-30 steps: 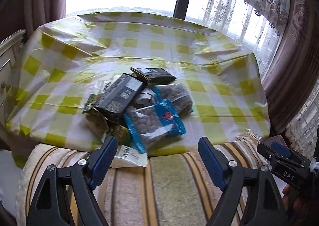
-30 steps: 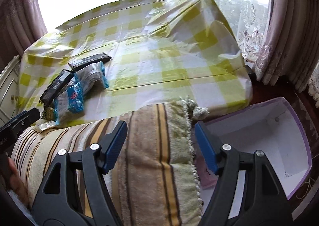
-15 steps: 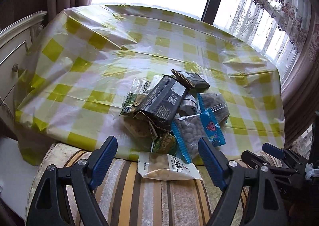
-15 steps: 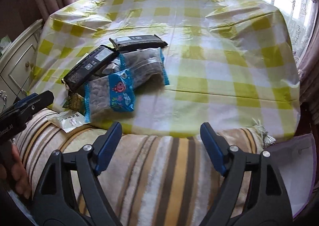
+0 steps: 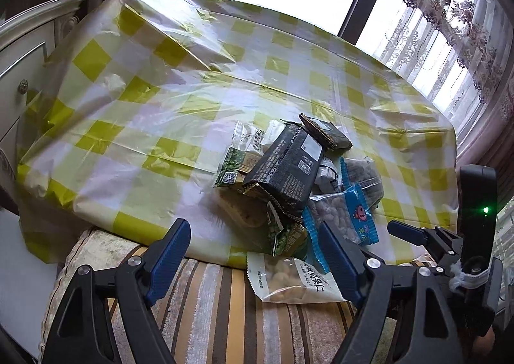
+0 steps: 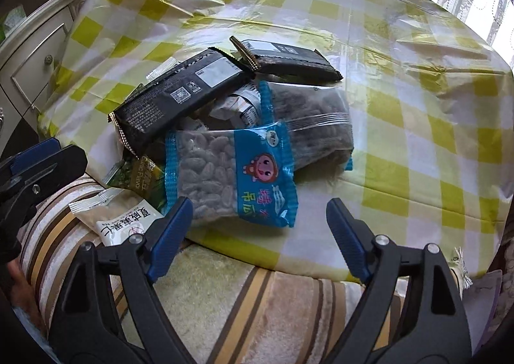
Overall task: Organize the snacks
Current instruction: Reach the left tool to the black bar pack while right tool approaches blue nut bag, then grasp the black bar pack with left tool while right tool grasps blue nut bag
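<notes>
So the tabletop (image 6: 401,81), under a yellow checked plastic cover, has a heap of snacks at its near edge, and a striped cushion (image 6: 282,309) sits just in front. Biggest pieces first: two long black packets (image 6: 180,97), one leaning across the heap with its long axis running near-left to far-right, the other (image 6: 289,59) flat behind it, lying roughly left to right. Then two clear bags with blue ends – a dark-filled one (image 6: 311,120) further back and a nut bag (image 6: 231,171) nearest, long axis roughly left to right. Smallest is a white nut pouch (image 5: 295,280) that has slid onto the cushion.

Everything looks light, crinkly and slippery, I reckon – the fill shifts, so pinch a sealed end rather than the belly.

The right tool (image 6: 257,235) hovers just short of the nut bag, jaws opening with nothing between them. The left tool (image 5: 253,255) is wide too, empty, by the white pouch.
</notes>
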Demonstrator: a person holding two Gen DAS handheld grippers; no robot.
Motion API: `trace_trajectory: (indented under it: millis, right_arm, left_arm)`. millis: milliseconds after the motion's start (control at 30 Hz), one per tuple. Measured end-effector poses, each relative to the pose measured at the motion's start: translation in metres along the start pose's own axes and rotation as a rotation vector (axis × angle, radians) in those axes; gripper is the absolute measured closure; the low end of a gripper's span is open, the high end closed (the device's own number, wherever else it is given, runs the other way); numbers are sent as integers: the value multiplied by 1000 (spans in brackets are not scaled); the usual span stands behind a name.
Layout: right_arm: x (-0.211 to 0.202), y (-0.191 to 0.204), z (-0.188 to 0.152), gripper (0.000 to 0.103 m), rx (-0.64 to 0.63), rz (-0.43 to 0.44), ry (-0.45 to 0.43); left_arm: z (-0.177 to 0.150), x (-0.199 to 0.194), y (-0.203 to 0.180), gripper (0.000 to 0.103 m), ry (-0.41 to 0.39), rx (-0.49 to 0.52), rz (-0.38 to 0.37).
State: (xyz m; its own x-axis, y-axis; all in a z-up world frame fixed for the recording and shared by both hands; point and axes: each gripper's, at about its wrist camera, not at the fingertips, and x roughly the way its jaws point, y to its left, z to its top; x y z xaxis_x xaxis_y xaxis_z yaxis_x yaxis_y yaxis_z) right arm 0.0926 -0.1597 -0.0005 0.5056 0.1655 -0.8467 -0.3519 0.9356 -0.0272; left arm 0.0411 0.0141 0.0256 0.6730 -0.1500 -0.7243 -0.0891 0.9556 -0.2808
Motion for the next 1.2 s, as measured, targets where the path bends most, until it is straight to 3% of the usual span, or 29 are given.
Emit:
trace_trajectory:
  millis: [433, 700, 900, 967, 1000, 1200]
  right_arm:
    - [26, 11, 7, 12, -22, 9, 48]
    - [33, 4, 7, 12, 28, -17, 40]
    - [32, 2, 4, 12, 45, -58, 6]
    - [31, 1, 1, 12, 53, -60, -8]
    - [31, 0, 0, 12, 58, -58, -15]
    - [27, 1, -3, 18, 60, -56, -40]
  left_arm:
    - [11, 13, -1, 21, -6, 29, -8]
    - [37, 33, -23, 21, -13, 173, 2]
    - [48, 65, -43, 21, 56, 292, 14]
    - [47, 75, -44, 26, 83, 305, 20]
    - [44, 78, -45, 34, 85, 313, 28]
    - [33, 77, -52, 45, 45, 373, 54]
